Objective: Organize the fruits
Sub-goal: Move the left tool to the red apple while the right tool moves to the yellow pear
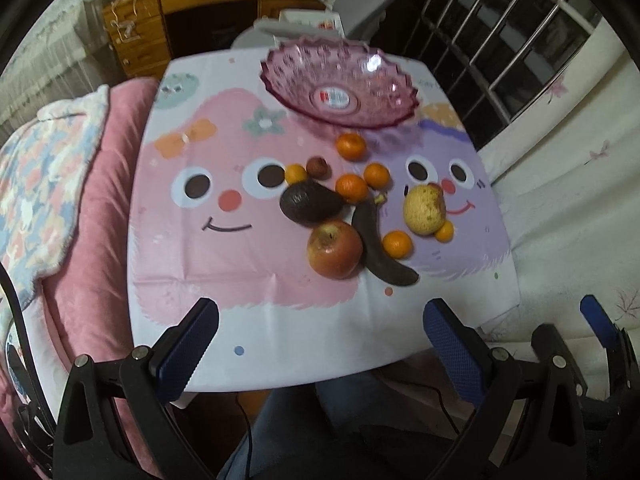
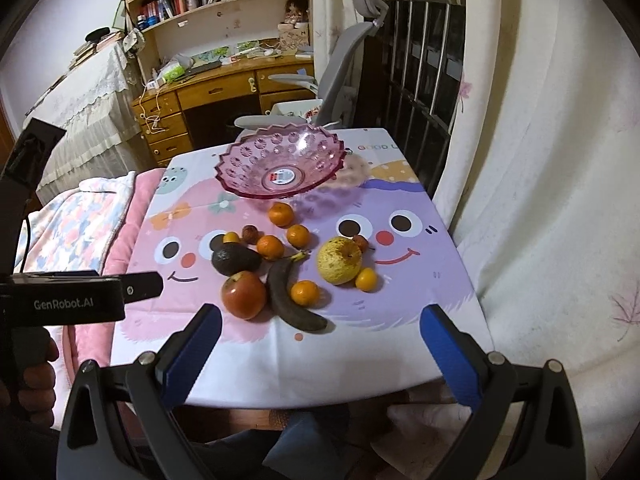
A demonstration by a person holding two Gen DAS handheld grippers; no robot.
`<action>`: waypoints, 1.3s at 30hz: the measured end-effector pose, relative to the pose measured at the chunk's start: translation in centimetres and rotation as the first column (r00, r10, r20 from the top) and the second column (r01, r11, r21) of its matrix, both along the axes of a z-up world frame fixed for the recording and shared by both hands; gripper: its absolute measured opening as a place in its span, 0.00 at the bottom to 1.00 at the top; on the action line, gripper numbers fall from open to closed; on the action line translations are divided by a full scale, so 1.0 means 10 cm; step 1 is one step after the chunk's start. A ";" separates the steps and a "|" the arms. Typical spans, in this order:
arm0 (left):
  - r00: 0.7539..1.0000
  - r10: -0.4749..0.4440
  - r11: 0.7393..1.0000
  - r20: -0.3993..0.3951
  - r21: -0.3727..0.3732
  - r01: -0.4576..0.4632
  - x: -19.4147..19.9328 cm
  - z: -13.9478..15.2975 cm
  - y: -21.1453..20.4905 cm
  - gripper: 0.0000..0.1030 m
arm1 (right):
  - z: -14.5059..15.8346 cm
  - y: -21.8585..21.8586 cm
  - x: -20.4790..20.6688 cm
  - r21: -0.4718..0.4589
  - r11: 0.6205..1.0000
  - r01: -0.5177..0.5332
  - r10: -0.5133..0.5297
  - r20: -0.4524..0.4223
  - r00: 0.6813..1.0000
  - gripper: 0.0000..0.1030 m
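bowl (image 2: 280, 164): clear pink plastic, glossy, faceted
cloth (image 2: 400, 320): smooth printed sheet, creased, slight sheen
pads (image 2: 192, 356): blue, knurled, matt
apple (image 2: 244, 294): red, shiny skin
banana (image 2: 288, 296): dark, dull
desk (image 2: 216, 92): varnished wood
grille (image 1: 500, 40): polished metal bars

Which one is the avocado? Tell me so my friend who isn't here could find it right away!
Start at the pink bowl at the far end of the table, then come towards the pile of fruit in front of it. On the pile's left side, just behind the red apple, lies the avocado. It is the only dark, pear-shaped fruit; the dark banana is long and curved.
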State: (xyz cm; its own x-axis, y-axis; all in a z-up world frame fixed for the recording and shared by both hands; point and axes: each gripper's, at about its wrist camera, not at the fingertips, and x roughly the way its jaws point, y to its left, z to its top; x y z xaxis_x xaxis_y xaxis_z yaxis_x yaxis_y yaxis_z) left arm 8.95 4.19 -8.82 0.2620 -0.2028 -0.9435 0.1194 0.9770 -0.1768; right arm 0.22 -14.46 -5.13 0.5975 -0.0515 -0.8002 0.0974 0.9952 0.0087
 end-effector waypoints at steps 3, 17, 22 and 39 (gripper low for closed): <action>0.999 -0.011 1.000 -0.049 0.001 0.011 0.13 -0.16 -0.08 0.98 | -0.11 -0.08 0.12 -0.011 1.000 -0.001 0.001 -0.001 1.000 0.97; 0.939 0.081 0.992 -0.334 -0.064 -0.108 0.77 -1.22 -0.27 0.95 | -0.91 -0.39 0.99 -0.033 0.993 -0.116 0.111 -0.121 0.986 0.97; 0.910 0.122 0.986 -0.397 -0.056 -0.157 0.92 -1.52 -0.28 0.93 | -1.30 -0.60 1.29 0.049 0.995 -0.084 0.093 -0.210 0.973 0.95; 0.837 0.144 0.980 -0.528 -0.044 -0.197 1.24 -2.08 -0.45 0.76 | -1.96 -0.67 1.85 0.158 0.981 -0.116 0.166 -0.350 0.922 0.87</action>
State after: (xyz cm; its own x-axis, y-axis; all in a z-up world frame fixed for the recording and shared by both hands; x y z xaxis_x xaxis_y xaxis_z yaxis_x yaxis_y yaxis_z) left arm 21.34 -0.30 -29.60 -0.2233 -0.2935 -0.9295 -0.1825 0.9493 -0.2559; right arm 18.69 -21.14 -24.75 0.2609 0.1324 -0.9562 -0.0226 0.9911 0.1310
